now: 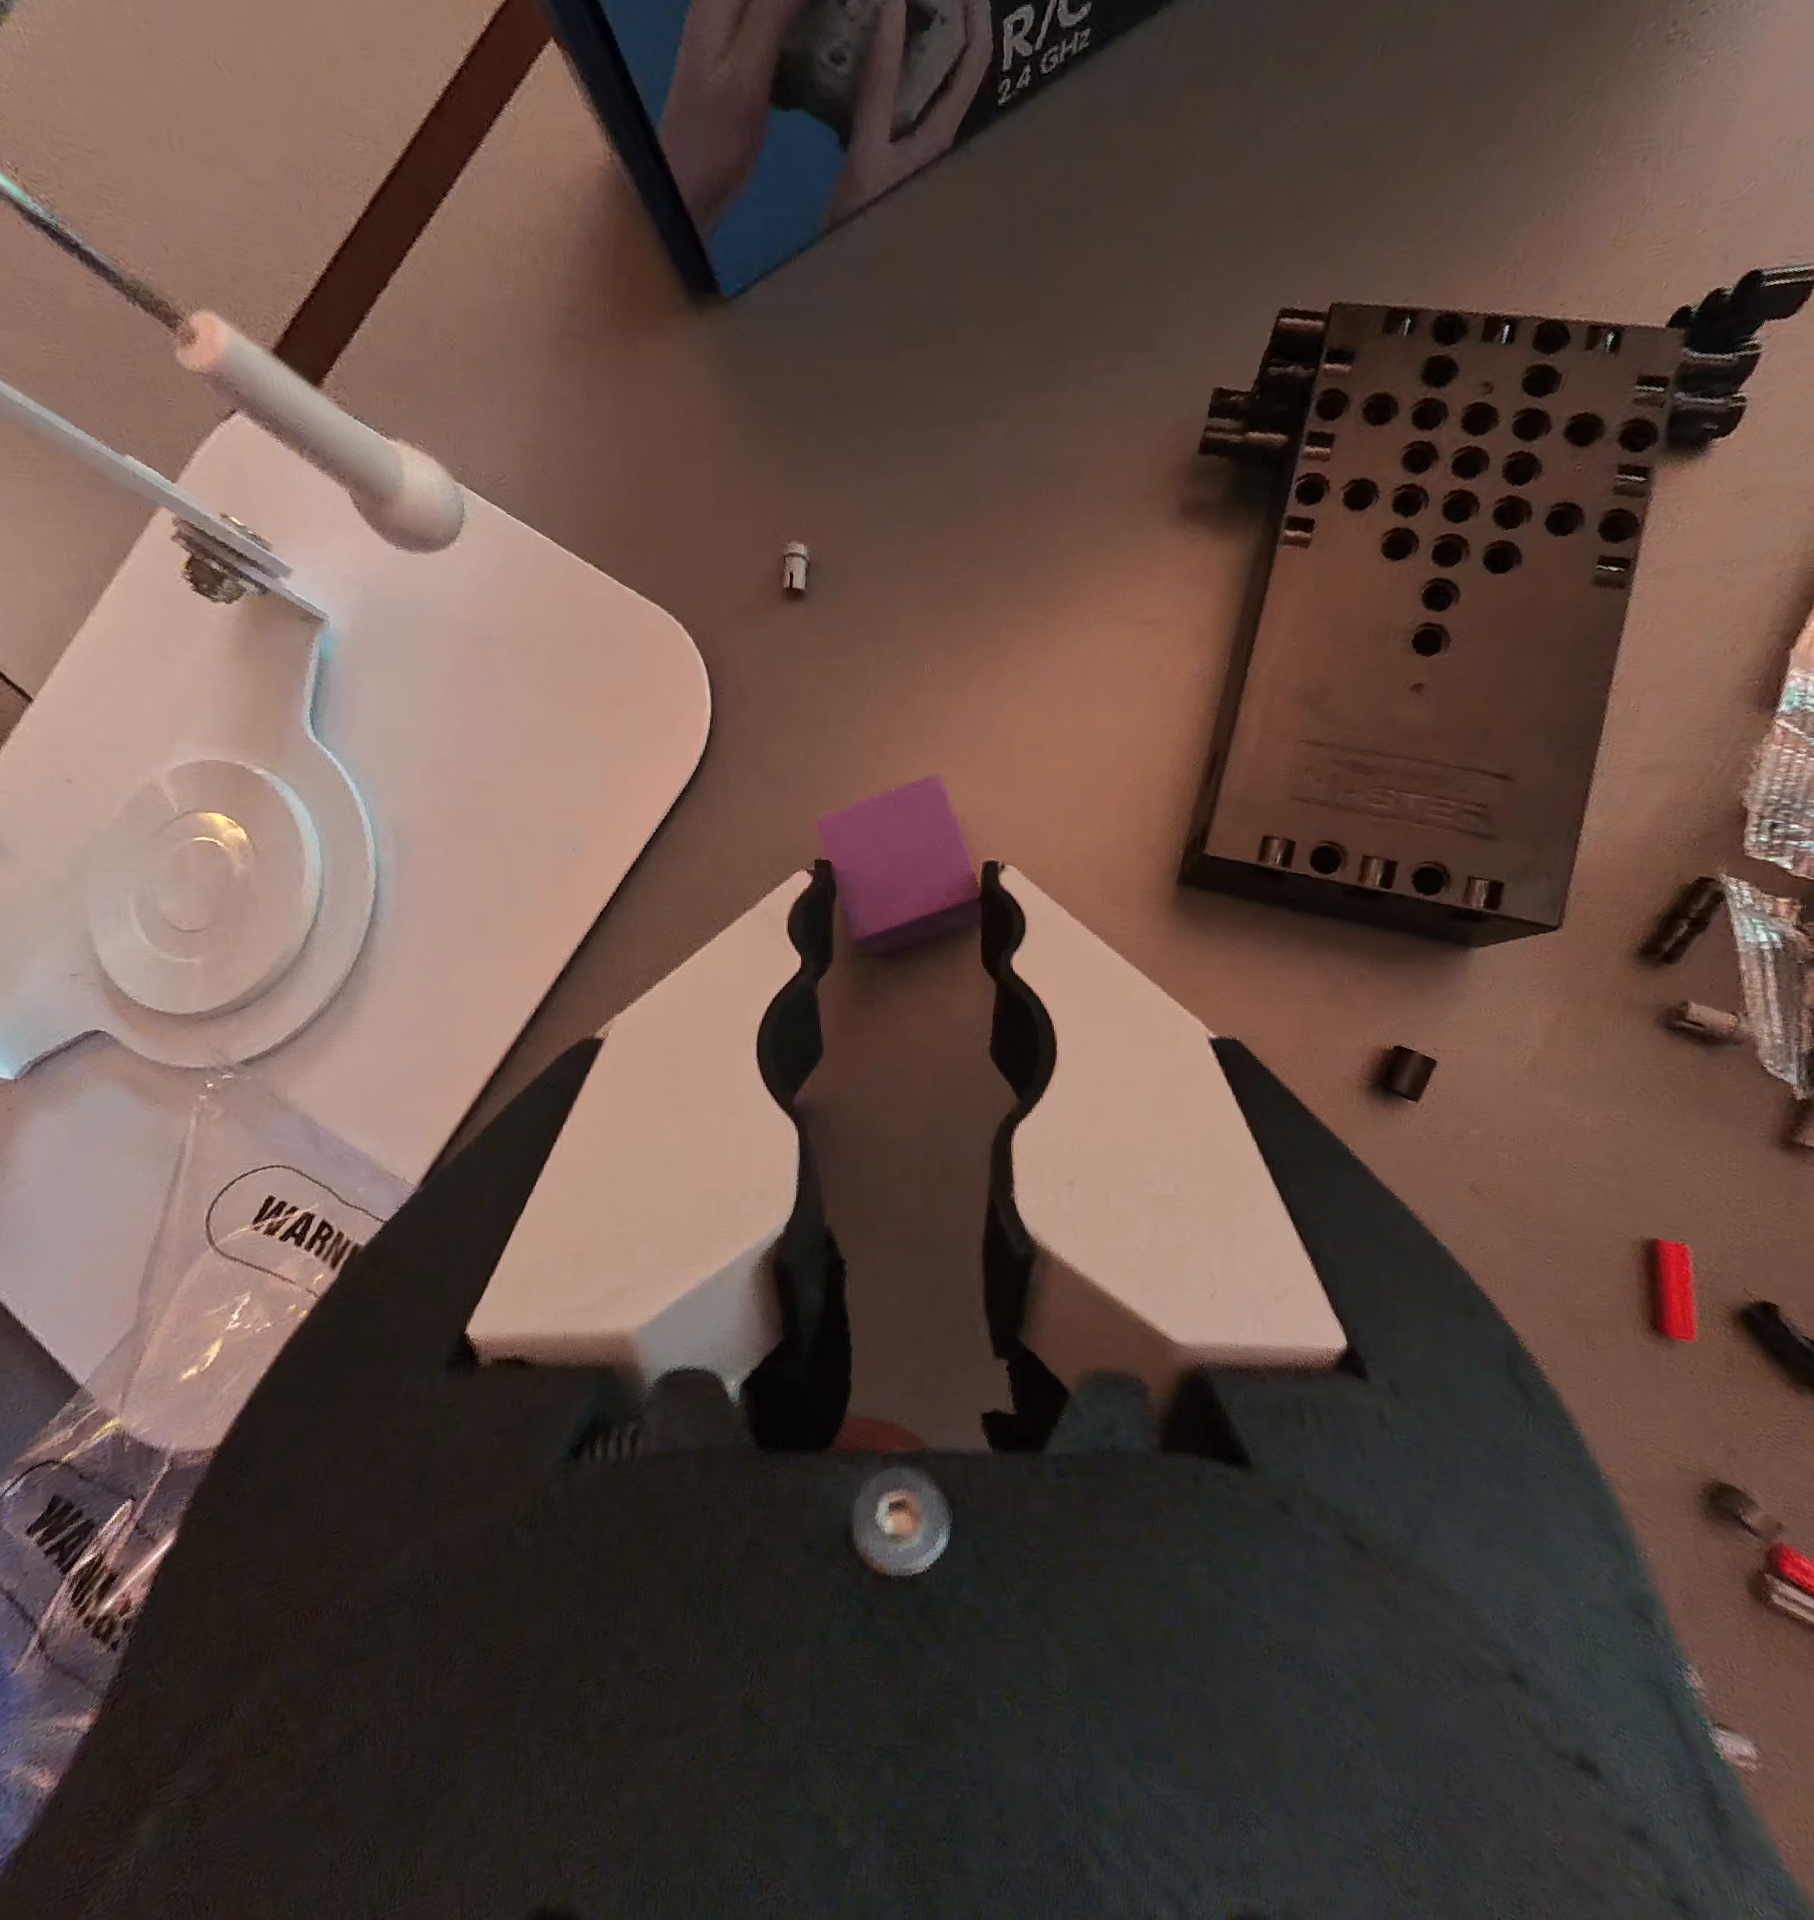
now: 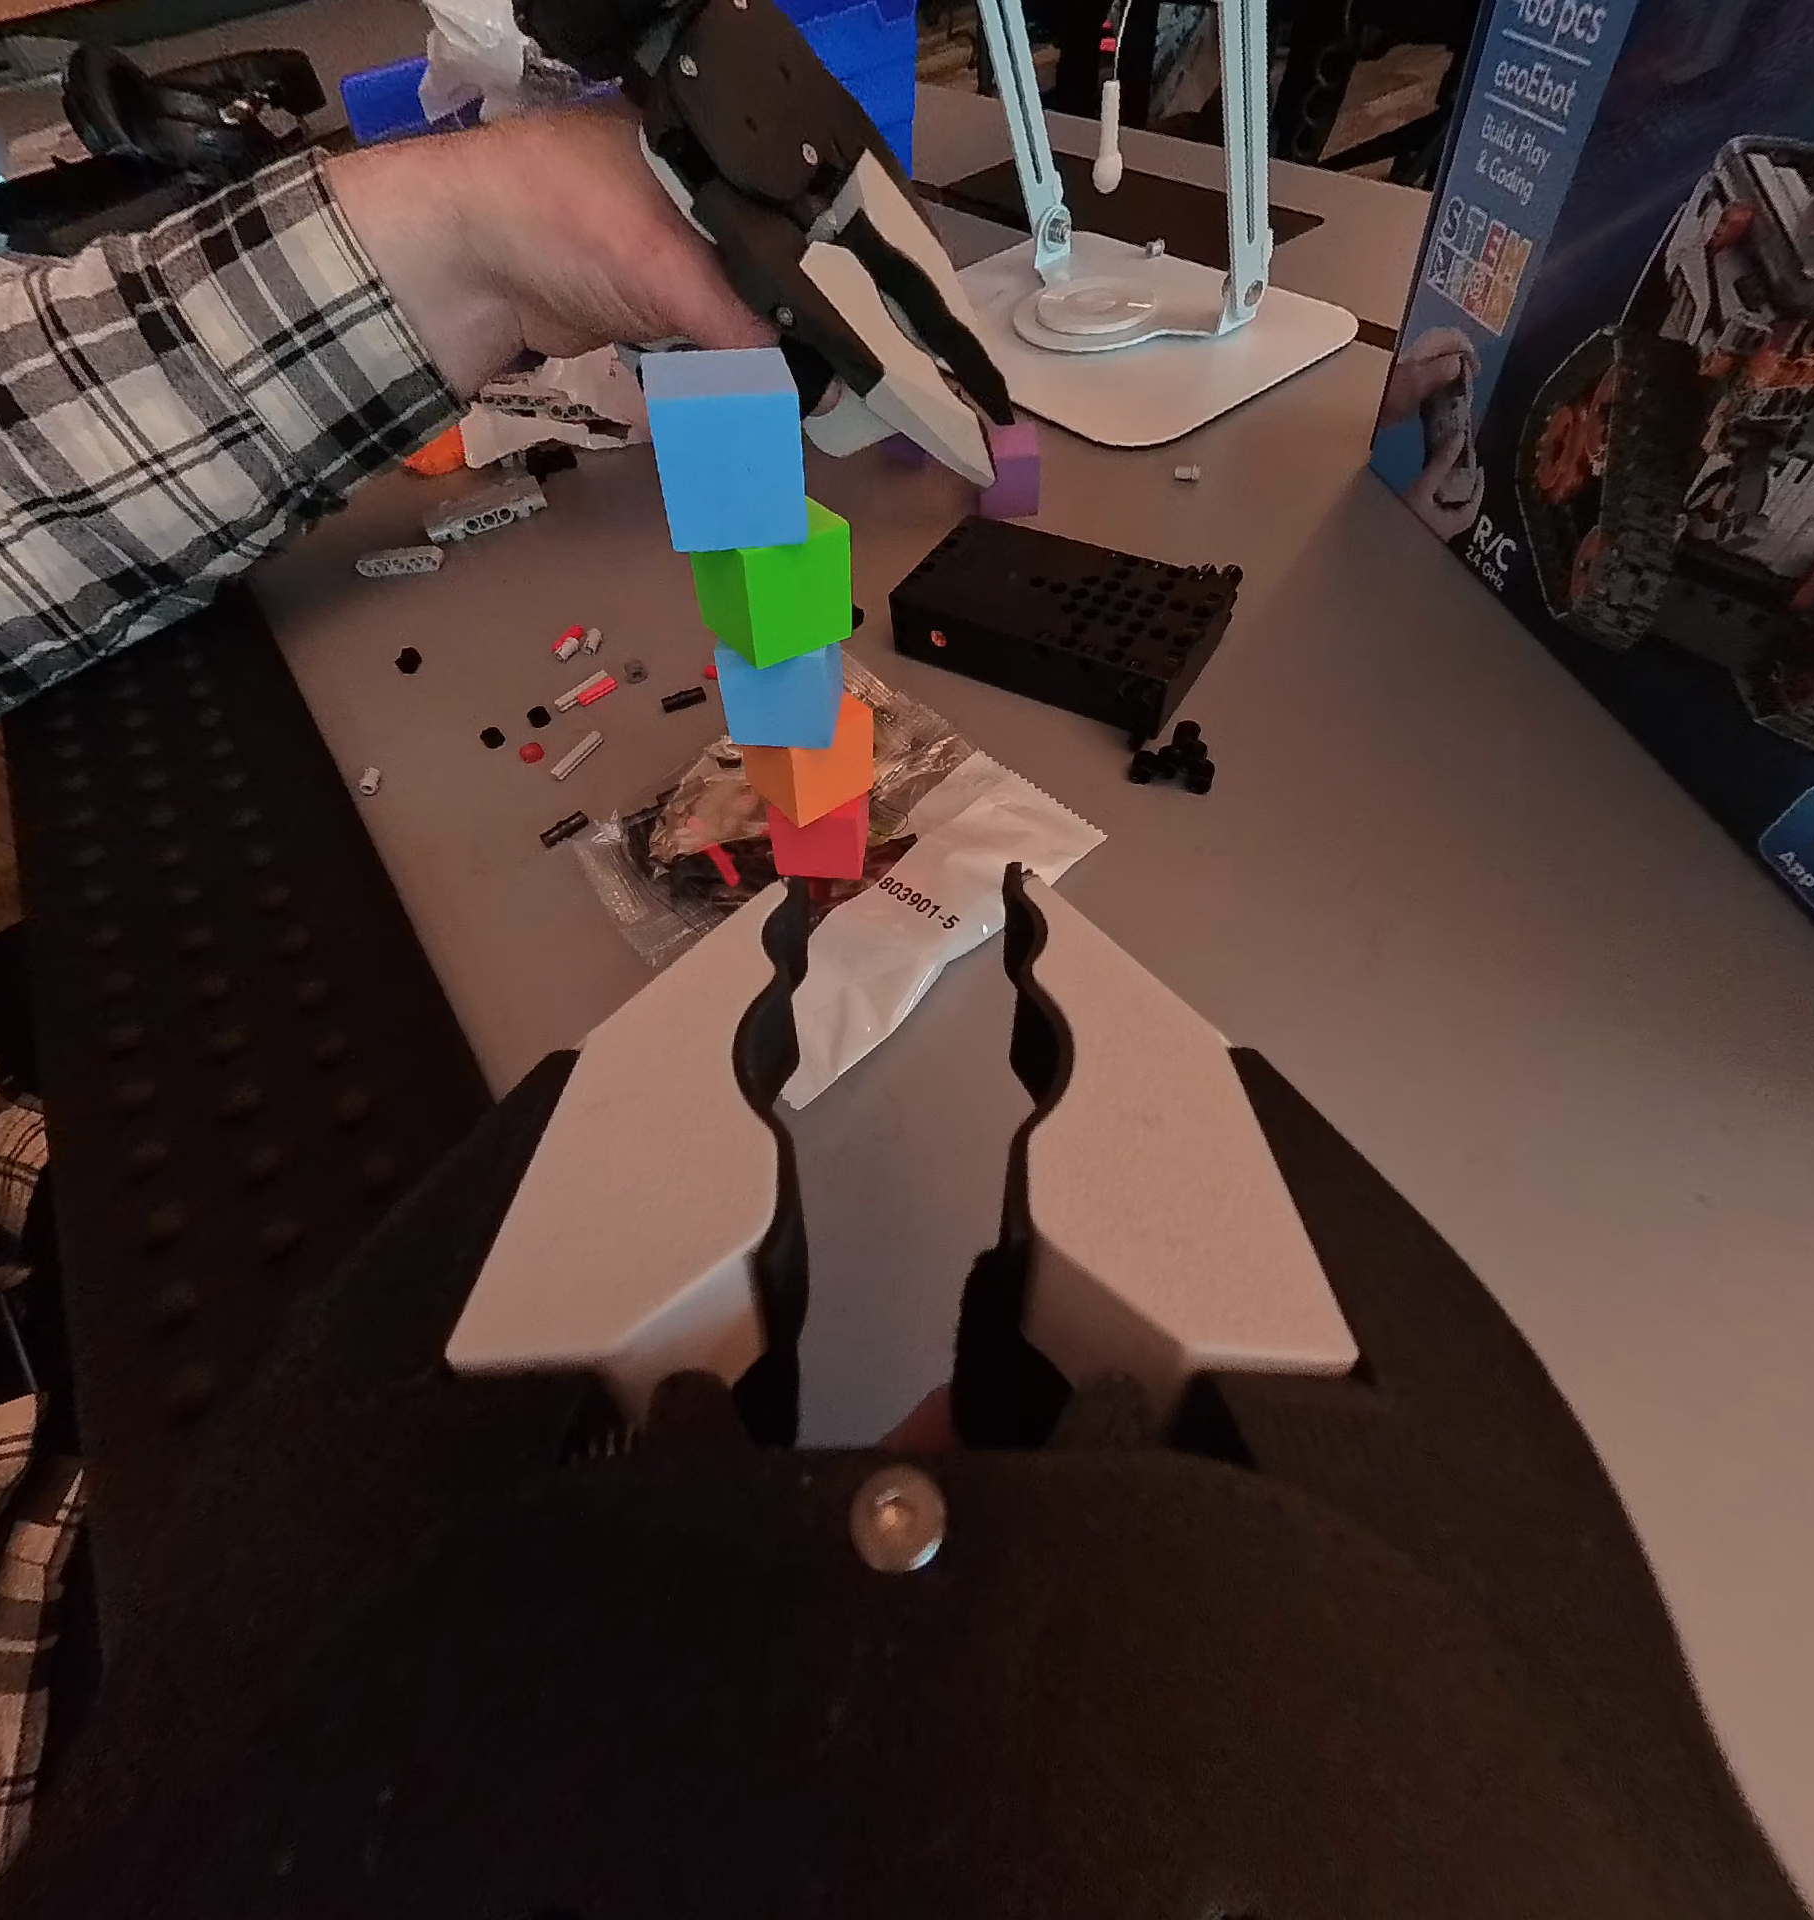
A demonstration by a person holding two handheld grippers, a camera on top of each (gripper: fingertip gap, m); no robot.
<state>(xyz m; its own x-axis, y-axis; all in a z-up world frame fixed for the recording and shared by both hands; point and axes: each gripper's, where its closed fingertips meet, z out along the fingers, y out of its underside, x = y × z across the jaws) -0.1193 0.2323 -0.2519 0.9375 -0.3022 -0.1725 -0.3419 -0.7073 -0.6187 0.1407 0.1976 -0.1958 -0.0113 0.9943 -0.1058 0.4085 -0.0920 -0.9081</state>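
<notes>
Purple cube: sits on the worktop between the tips of my left tool; whether the pads touch it I cannot tell.
Left tool: jaws parted about one cube wide, straddling the purple cube, nothing lifted. In the right wrist view my hand holds it, angled down at the cube.
Right tool: jaws apart, holding nothing, hovering above a white sachet and near the foot of the cube stack.
Cube stack: five cubes, crooked and leaning; from the bottom red, orange, blue, green, blue. It stands at the clear parts bag.
Clear parts bag: crinkled plastic holding small dark and red pieces; individual pieces too small to tell.
Black block: rectangular, many round holes in its top, flat on the worktop beside the purple cube; small black connectors cluster at its far end.
Loose parts: red, black and grey pins scattered on the worktop.
Lamp base: white plate with a round disc and arm, left of the cube.
Printed box: blue carton standing at the worktop's edge; contents not visible.
</notes>
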